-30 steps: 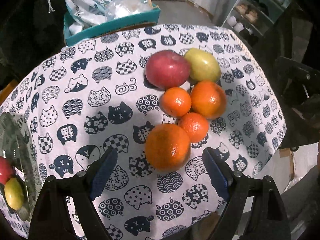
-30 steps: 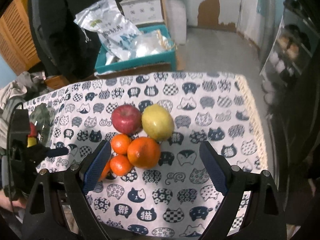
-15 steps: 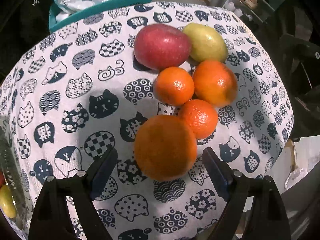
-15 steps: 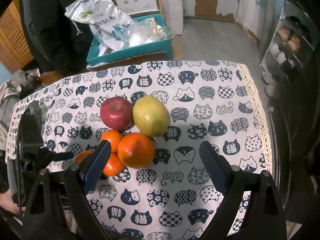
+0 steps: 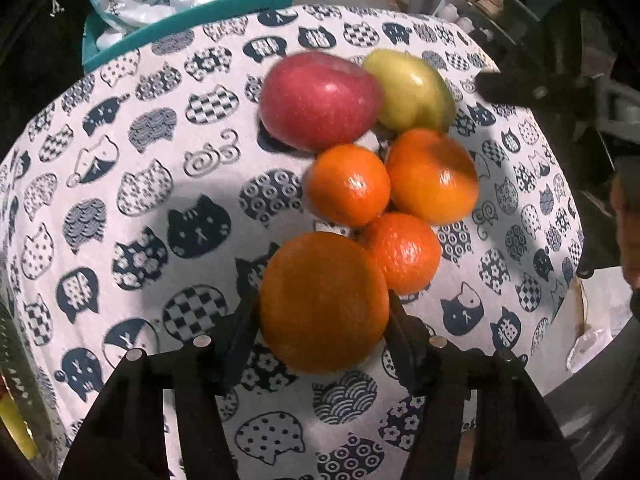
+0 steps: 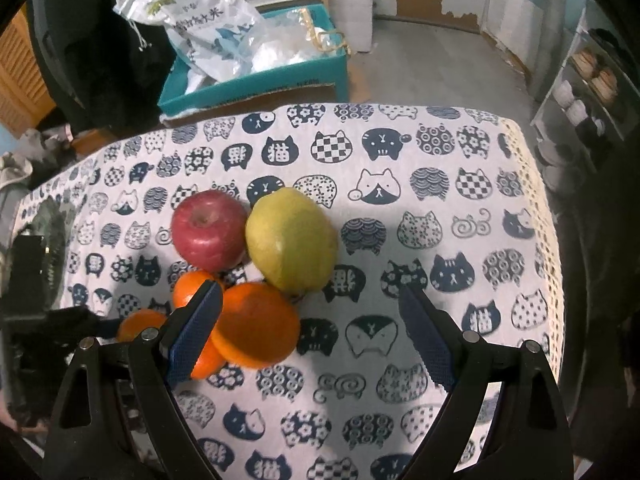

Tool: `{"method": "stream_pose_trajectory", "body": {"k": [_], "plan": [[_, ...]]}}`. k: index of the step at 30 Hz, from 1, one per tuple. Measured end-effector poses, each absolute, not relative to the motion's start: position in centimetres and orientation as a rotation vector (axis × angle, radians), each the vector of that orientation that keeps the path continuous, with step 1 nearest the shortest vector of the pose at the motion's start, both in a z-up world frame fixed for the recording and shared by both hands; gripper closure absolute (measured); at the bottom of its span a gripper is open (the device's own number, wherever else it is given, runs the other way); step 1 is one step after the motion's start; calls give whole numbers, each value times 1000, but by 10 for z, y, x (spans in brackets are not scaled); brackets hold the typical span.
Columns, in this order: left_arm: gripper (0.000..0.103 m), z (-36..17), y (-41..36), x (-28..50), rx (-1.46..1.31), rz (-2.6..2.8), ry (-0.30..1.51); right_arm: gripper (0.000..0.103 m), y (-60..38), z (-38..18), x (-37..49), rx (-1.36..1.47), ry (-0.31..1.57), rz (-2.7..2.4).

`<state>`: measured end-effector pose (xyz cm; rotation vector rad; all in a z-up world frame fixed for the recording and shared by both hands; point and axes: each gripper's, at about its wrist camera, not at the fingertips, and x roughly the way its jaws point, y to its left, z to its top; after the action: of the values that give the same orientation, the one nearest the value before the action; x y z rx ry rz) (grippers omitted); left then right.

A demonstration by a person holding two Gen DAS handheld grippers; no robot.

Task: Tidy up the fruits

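A cluster of fruit lies on the cat-print tablecloth [image 5: 120,184]: a red apple [image 5: 318,98], a yellow-green pear [image 5: 412,90], two small tangerines [image 5: 348,186] [image 5: 404,254] and two larger oranges. My left gripper [image 5: 322,320] is shut on the nearest big orange [image 5: 324,300], its jaws pressed on both sides. The other big orange [image 5: 432,176] sits beside the pear. My right gripper [image 6: 310,328] is open, hovering over the orange [image 6: 256,326] just below the pear [image 6: 292,240] and apple [image 6: 210,230].
A teal box [image 6: 256,80] with plastic bags stands behind the table. A clear container [image 5: 12,364] holding fruit sits at the table's far left edge. A shelf rack [image 6: 592,92] stands on the right. The table's lace edge [image 6: 548,240] is at the right.
My left gripper moved forward and closed its jaws on the nearest big orange. My right gripper moved closer and lower toward the pear and orange, staying open.
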<state>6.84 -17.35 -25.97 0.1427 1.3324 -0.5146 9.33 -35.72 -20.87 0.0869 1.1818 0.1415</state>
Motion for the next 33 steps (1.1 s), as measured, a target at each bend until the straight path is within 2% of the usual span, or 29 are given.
{"method": "stream_pose_trajectory", "body": {"k": [10, 18, 27, 33], "plan": [[43, -247, -157, 101, 86, -462, 1296, 14, -346, -241, 121, 17, 1254, 179], [43, -246, -154, 114, 56, -466, 1286, 19, -331, -265, 137, -32, 1304, 206], [42, -253, -151, 116, 4, -491, 1308, 31, -320, -280, 146, -43, 1329, 219], [42, -266, -155, 118, 23, -484, 1341, 33, -318, -280, 147, -53, 1307, 214]]}}
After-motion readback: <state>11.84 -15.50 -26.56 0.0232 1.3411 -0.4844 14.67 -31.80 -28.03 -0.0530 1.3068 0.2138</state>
